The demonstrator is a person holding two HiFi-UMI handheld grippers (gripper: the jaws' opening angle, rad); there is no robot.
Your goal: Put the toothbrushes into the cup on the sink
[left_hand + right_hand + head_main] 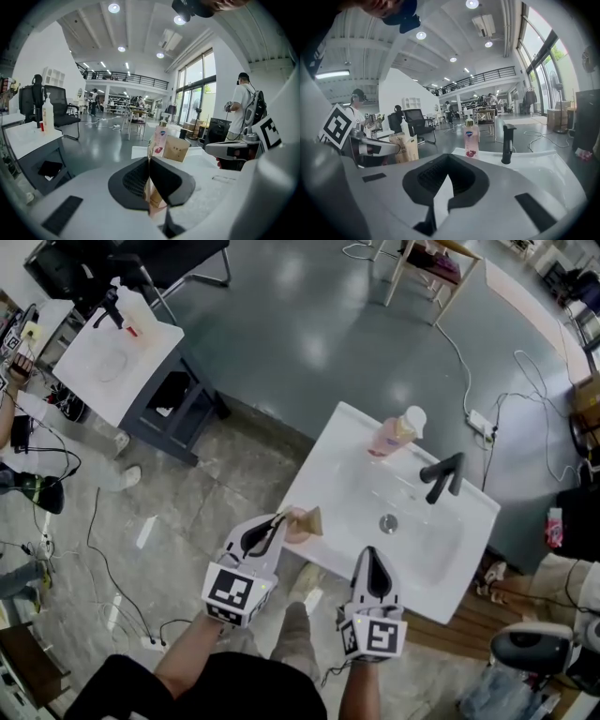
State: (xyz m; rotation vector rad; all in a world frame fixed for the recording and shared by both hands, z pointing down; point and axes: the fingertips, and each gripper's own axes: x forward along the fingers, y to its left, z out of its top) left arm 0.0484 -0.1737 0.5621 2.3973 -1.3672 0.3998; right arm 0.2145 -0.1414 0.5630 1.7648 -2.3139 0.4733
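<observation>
Open floor point(281, 334) beside sink point(317, 457) edge; left claw point(277, 519), right claw point(371, 553) both pressed together

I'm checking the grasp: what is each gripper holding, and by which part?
The left gripper pinches a thin tan item, probably a toothbrush, around its middle. The right gripper is shut on nothing.

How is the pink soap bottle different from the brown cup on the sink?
The soap bottle is pink with a white pump top; the cup is brown. The soap bottle stands at the back of the sink by the faucet; the cup sits on its left edge. Both stand upright.
</observation>
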